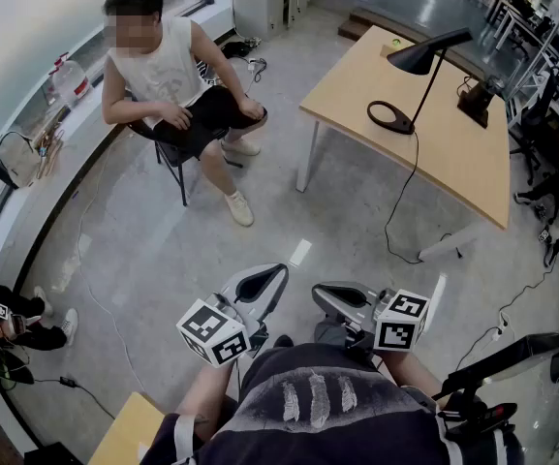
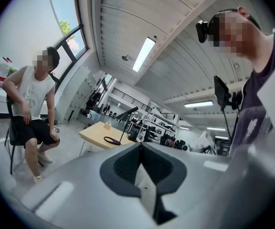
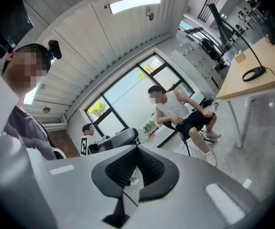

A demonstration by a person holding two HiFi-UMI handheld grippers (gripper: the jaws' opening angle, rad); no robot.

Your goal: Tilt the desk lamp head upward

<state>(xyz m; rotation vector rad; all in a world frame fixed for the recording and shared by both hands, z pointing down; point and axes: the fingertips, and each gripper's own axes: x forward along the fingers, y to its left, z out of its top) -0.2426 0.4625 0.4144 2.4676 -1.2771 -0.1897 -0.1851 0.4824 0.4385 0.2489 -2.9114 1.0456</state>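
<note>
At the bottom centre of the head view, close against the wearer's body, the left gripper [image 1: 260, 289] and the right gripper [image 1: 342, 303] are pointing level and side by side. Each gripper's own view is showing its jaws pressed together with nothing between them, so both are coming to the job empty.

Further up, at the upper left of the frame, a seated person [image 1: 177, 85] is resting on a chair on the bare floor. A power cord [image 1: 400, 211] is trailing down from the table edge to the floor at centre right.

Furthest off, at the upper right, the desk lamp [image 1: 427, 83] is standing on the wooden table [image 1: 453, 153], well apart from both grippers. Its ring-shaped base [image 1: 390, 117] is sitting near the table's nearer left edge, and the thin stem is leaning from there up and to the right.

The lamp head [image 1: 426, 56] is a black cone whose long axis is running from left to upper right in the frame. Its wide mouth is hanging at the left end and seems to be facing down toward the table top.

Judging from this, the task is not yet starting: nothing is touching the lamp. Approaching the table, taking the head and tipping its mouth upward are all remaining.
</note>
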